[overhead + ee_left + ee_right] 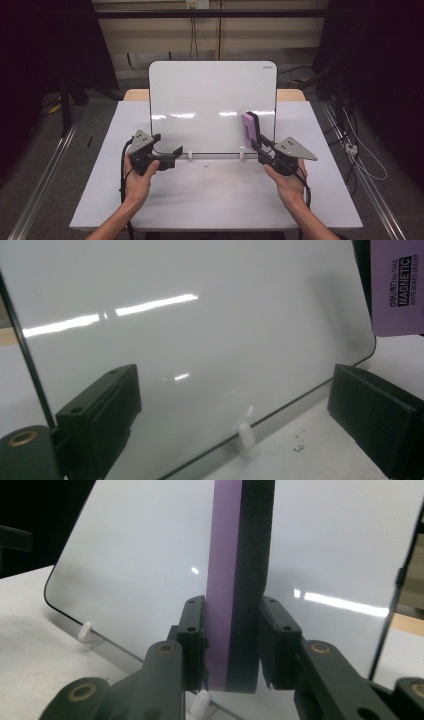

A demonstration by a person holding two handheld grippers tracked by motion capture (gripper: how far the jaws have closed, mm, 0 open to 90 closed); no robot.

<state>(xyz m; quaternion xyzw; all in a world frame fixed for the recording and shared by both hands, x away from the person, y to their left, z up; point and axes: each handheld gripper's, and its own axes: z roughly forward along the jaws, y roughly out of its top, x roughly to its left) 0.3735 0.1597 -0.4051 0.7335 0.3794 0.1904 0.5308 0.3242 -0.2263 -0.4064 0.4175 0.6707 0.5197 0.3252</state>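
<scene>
A clean whiteboard [210, 100] stands tilted back on two small white feet [190, 155] at the middle of the table. My right gripper [257, 141] is shut on a purple magnetic eraser [248, 128] with a black felt side, held upright in front of the board's lower right part. The right gripper view has the eraser [240, 580] clamped between both jaws, felt to the right. My left gripper [172, 155] stands open near the board's lower left corner with nothing between its jaws. The left gripper view shows the board [190, 340], a foot [244, 439] and the eraser's label [397, 285].
The white table [215, 195] has free room in front of the board. A wooden edge [290, 94] shows behind the board. Cables [362, 160] lie on the floor to the right, and metal rails [40, 175] run along both sides.
</scene>
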